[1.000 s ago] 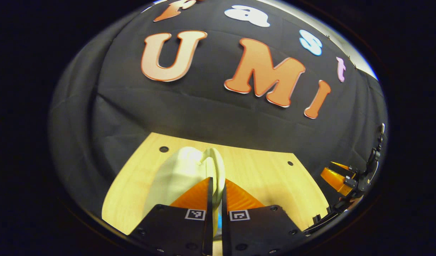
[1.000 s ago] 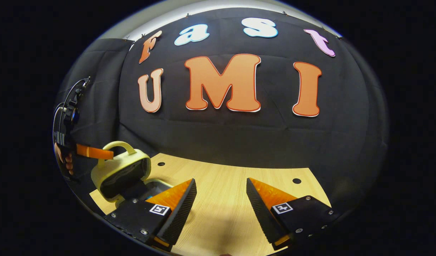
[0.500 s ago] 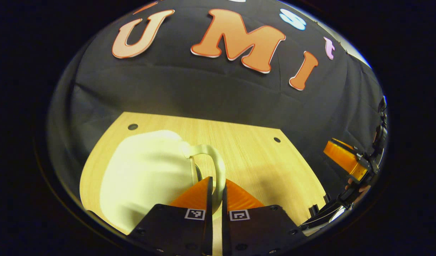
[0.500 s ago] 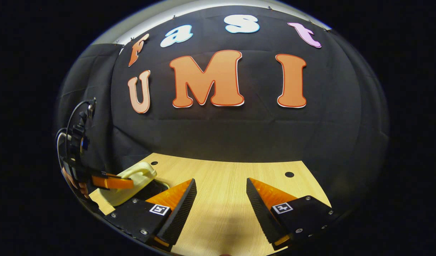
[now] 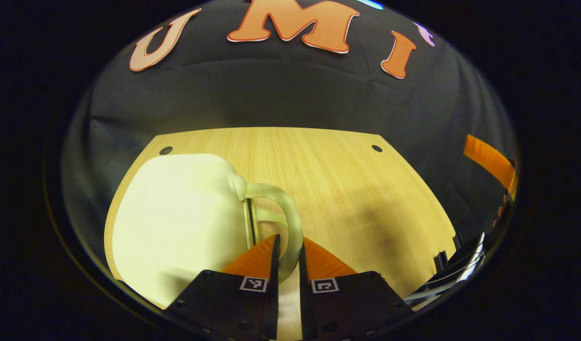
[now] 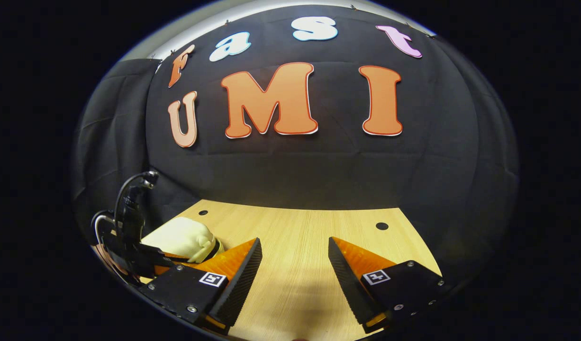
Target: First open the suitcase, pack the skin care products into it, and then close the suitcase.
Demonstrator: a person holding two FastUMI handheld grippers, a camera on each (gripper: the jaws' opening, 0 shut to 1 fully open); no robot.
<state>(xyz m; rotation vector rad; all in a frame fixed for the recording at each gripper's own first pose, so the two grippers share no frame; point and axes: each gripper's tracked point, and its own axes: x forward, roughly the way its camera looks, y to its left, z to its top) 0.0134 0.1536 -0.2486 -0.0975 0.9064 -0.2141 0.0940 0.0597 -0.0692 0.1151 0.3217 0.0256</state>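
The suitcase's (image 5: pixel 177 222) contents are hidden, since the lid is seen flat down on the base; only a thin dark seam by the handle (image 5: pixel 283 222) is made out in the left gripper view. Its near lower edge is cut off at the bottom of that view. In the right gripper view the suitcase (image 6: pixel 184 237) is partly covered by the left gripper (image 6: pixel 169 258) and by the right gripper's own finger, so the handle can't be made out there. Of the person, just a bit of a hand is glimpsed at the left edge behind the left gripper (too small for detail).

Counted: 1 pale yellow suitcase w/ 1 loop handle, 2 grippers, 1 wooden table (image 5: pixel 357 199) w/ 2 small dark holes near its far edge.

The left gripper (image 5: pixel 286 248) is nearly closed, both fingers pressed on the handle's loop. The right gripper (image 6: pixel 294 248) is held wide apart w/ nothing between the fingers, over bare table to the right of the suitcase; in the left gripper view one finger of it (image 5: pixel 489 158) is seen at the far right edge.

Vs. 1 s ago: the lid was then raised, w/ the dark inside visible; half a sec ago it was almost down; now it is shut. The left gripper has been lowered w/ it, grip unchanged. The right gripper is unchanged.
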